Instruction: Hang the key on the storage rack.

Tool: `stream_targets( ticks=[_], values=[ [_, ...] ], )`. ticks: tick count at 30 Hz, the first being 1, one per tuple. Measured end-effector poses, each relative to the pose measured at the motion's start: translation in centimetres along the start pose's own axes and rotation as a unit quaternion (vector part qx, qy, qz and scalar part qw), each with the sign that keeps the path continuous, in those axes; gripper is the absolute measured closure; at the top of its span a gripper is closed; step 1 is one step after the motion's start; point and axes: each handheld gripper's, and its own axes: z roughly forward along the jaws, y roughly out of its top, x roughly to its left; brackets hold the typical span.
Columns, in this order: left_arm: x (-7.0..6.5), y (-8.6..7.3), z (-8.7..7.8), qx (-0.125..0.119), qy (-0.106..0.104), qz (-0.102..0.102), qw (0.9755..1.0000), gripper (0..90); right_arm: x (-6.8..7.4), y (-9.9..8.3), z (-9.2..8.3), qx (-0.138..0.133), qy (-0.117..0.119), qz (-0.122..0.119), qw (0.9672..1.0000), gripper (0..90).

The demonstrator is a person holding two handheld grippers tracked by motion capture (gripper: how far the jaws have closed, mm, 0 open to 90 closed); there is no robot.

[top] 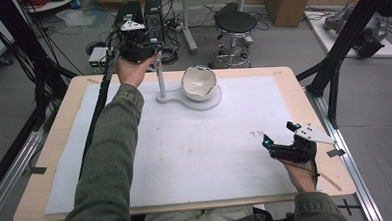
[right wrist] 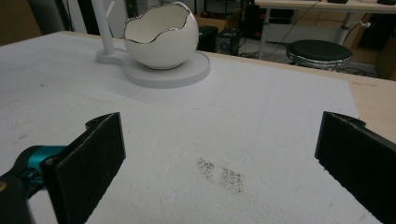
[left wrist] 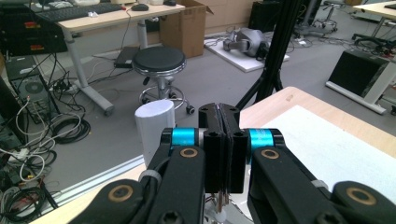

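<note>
A white stand has a round base point(top: 203, 103) that carries an egg-shaped white bowl point(top: 199, 82) with a jagged silver rim, and a thin upright post point(top: 160, 77). It sits at the table's far middle. My left gripper point(top: 154, 51) is held at the post's top; in the left gripper view its jaws point(left wrist: 225, 112) are pressed together beside the post point(left wrist: 154, 126), and a small metal piece point(left wrist: 217, 203) pokes out beneath them. My right gripper point(top: 278, 133) rests low at the right of the mat, wide open, with the bowl point(right wrist: 161, 39) far ahead of its pads point(right wrist: 95, 158).
A white mat point(top: 186, 156) covers most of the wooden table, with a dark smudge point(right wrist: 219, 175) near the right gripper. A black stool point(top: 235, 23) and computer towers point(top: 152, 12) stand beyond the far edge. A black frame pole point(top: 341, 49) rises at the right.
</note>
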Motion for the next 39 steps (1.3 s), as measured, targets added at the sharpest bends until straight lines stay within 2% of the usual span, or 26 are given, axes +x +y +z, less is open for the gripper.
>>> stream_targets(
  ticks=[6, 11, 15, 17, 20, 22, 24, 27, 29, 32, 33, 35, 39],
  values=[
    [-0.4, -0.2, 0.3, 0.008, 0.002, 0.008, 0.9999, 88.3, -0.1, 0.0, 0.0, 0.0, 0.001, -0.002, 1.0, 0.6],
    [-0.7, 0.1, -0.2, 0.005, -0.001, 0.007, 1.0, 85.4, 0.0, 0.0, 0.1, -0.001, 0.004, -0.003, 1.0, 0.5],
    [-0.8, 0.4, -1.2, -0.022, -0.007, 0.0, 0.9997, 67.3, 0.1, 0.0, 0.1, 0.0, 0.006, -0.003, 1.0, 0.5],
    [-0.7, 0.5, -1.5, -0.027, -0.011, -0.002, 0.9996, 58.8, 0.1, 0.0, 0.1, 0.0, 0.006, -0.003, 1.0, 0.6],
    [-0.5, 0.3, -2.1, -0.04, -0.018, -0.009, 0.999, 52.1, 0.0, 0.0, 0.0, -0.001, 0.005, -0.002, 1.0, 0.6],
    [-0.2, 0.1, -2.3, -0.041, -0.022, -0.013, 0.9988, 47.6, 0.0, 0.0, 0.0, -0.001, 0.005, -0.002, 1.0, 0.6],
    [-0.1, 0.0, -2.5, -0.038, -0.027, -0.008, 0.9989, 40.4, 0.0, 0.0, 0.0, 0.0, 0.005, -0.002, 1.0, 0.6],
    [-0.1, -0.3, -2.6, -0.041, -0.036, -0.017, 0.9984, 31.1, 0.0, 0.0, 0.1, 0.0, 0.004, -0.002, 1.0, 0.6],
    [-0.1, -0.5, -2.7, -0.044, -0.028, -0.014, 0.9985, 25.1, 0.0, 0.0, 0.1, 0.0, 0.004, -0.003, 1.0, 0.6],
    [-0.3, -1.1, -2.8, -0.036, 0.008, -0.018, 0.9992, 9.7, 0.0, 0.0, 0.1, 0.001, 0.005, -0.001, 1.0, 0.6],
    [-0.3, -1.2, -2.7, -0.029, 0.014, -0.017, 0.9993, 3.9, 0.0, 0.0, 0.1, 0.001, 0.005, -0.002, 1.0, 0.6],
    [-0.3, -1.5, -2.9, -0.024, 0.019, -0.008, 0.9995, 1.6, 0.1, 0.0, 0.1, 0.001, 0.005, -0.001, 1.0, 0.6],
    [-0.1, -2.0, -3.4, -0.029, 0.01, -0.02, 0.9993, 1.6, 0.1, 0.0, 0.1, 0.001, 0.006, -0.001, 1.0, 0.6]
  ],
)
